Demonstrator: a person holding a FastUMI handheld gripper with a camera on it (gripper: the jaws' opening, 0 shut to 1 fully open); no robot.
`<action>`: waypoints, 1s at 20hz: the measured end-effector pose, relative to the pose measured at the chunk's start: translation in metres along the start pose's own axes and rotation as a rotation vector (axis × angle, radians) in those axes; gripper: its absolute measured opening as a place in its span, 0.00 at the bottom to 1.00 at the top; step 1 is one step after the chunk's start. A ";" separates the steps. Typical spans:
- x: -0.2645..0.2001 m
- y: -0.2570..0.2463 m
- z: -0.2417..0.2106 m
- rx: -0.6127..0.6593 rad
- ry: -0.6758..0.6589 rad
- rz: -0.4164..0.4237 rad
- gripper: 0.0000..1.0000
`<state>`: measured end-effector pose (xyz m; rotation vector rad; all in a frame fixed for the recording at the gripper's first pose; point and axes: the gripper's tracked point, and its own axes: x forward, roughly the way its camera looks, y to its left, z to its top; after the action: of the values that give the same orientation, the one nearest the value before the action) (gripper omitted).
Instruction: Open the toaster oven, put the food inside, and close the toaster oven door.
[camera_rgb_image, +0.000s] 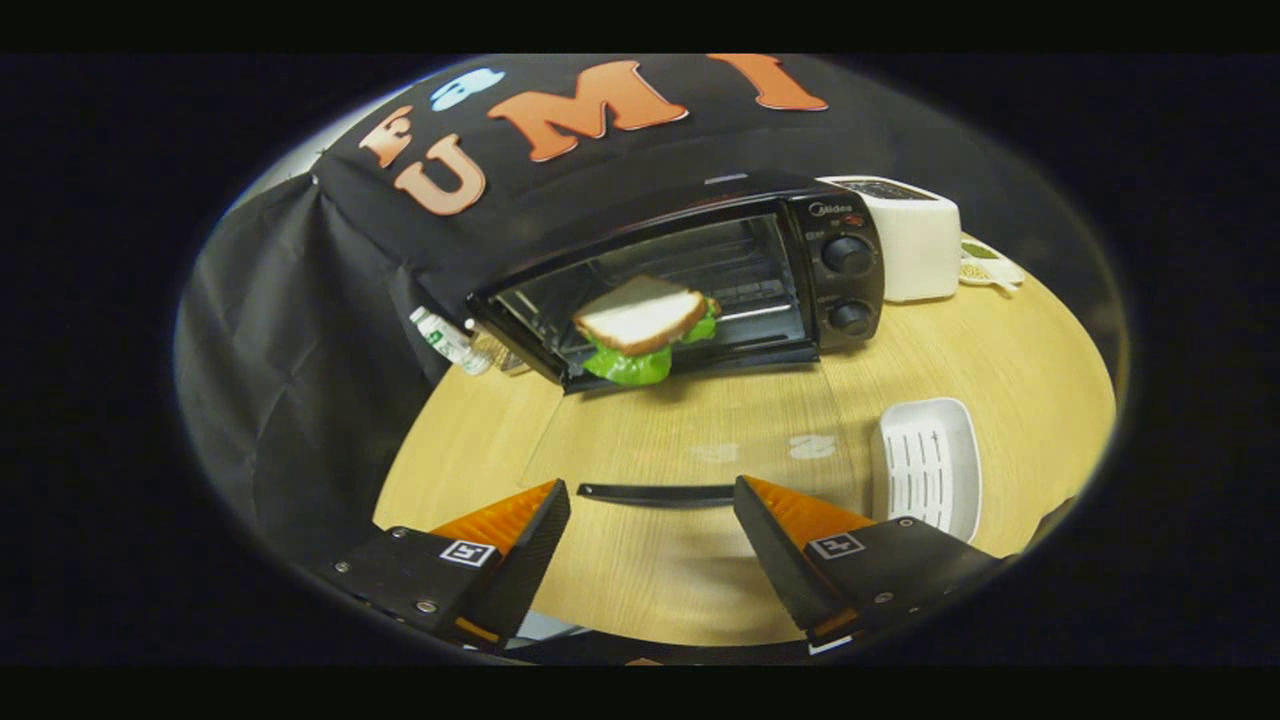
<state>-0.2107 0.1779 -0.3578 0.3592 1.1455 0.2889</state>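
Observation:
The black toaster oven (800, 215) stands at the back of the round wooden table, its cavity open. Its glass door (700, 425) lies folded down flat toward me, and the door's black handle bar (655, 493) sits right between my fingertips. A sandwich (640, 318) of white bread and green lettuce rests at the mouth of the oven, on the front of the rack, with lettuce hanging over the sill. My gripper (650, 492) is open and low over the table, with nothing held between its fingers.
A white slotted tray (928, 465) lies on the table just right of the door and ahead of my right finger. A white appliance (905, 235) stands beside the oven, with a small dish (988, 265) behind it. A small bottle (445, 340) lies left of the oven.

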 end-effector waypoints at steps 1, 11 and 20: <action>0.002 -0.001 -0.008 -0.023 0.019 -0.006 0.98; 0.040 -0.020 -0.059 -0.077 0.172 -0.144 0.98; 0.071 -0.015 -0.047 -0.172 0.174 -0.185 0.97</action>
<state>-0.2256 0.1989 -0.4403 0.0768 1.3049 0.2574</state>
